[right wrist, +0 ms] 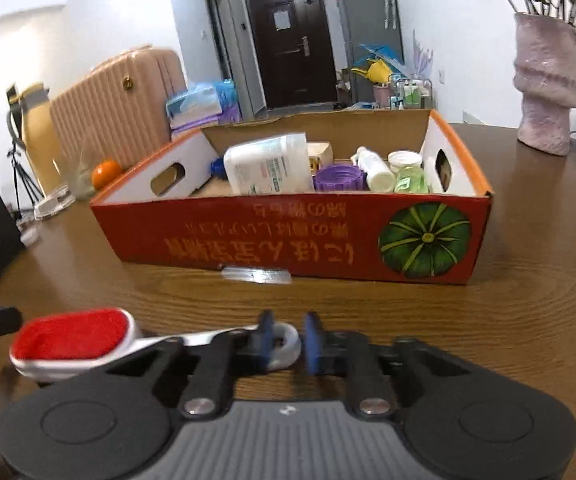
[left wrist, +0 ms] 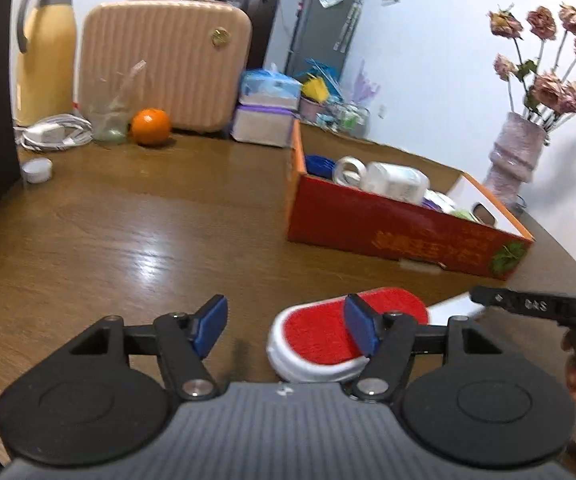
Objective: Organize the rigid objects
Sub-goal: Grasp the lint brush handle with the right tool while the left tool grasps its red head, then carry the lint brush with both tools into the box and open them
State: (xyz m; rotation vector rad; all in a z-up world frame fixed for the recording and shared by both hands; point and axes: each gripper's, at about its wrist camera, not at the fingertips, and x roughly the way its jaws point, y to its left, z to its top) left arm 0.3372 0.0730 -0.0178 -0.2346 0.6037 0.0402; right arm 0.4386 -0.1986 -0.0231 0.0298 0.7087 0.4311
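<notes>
A white lint brush with a red pad (left wrist: 319, 336) lies on the wooden table (left wrist: 148, 232). My left gripper (left wrist: 286, 326) is open, its right finger over the brush head. In the right wrist view my right gripper (right wrist: 288, 340) is narrowed around the end of the brush's white handle (right wrist: 288, 342), red head (right wrist: 72, 336) off to the left; a small gap shows beside the right pad. The red cardboard box (right wrist: 288, 236) holds a white bottle (right wrist: 268, 170), a purple lid (right wrist: 337, 178) and small bottles; it also shows in the left wrist view (left wrist: 387, 228).
A pink suitcase (left wrist: 164, 64), yellow thermos (left wrist: 46, 52), orange (left wrist: 150, 126), glass (left wrist: 108, 120), white charger cable (left wrist: 54, 132) and tissue packs (left wrist: 266, 108) stand at the table's far side. A pink vase with dried roses (left wrist: 515, 156) is right of the box. A clear strip (right wrist: 256, 274) lies before the box.
</notes>
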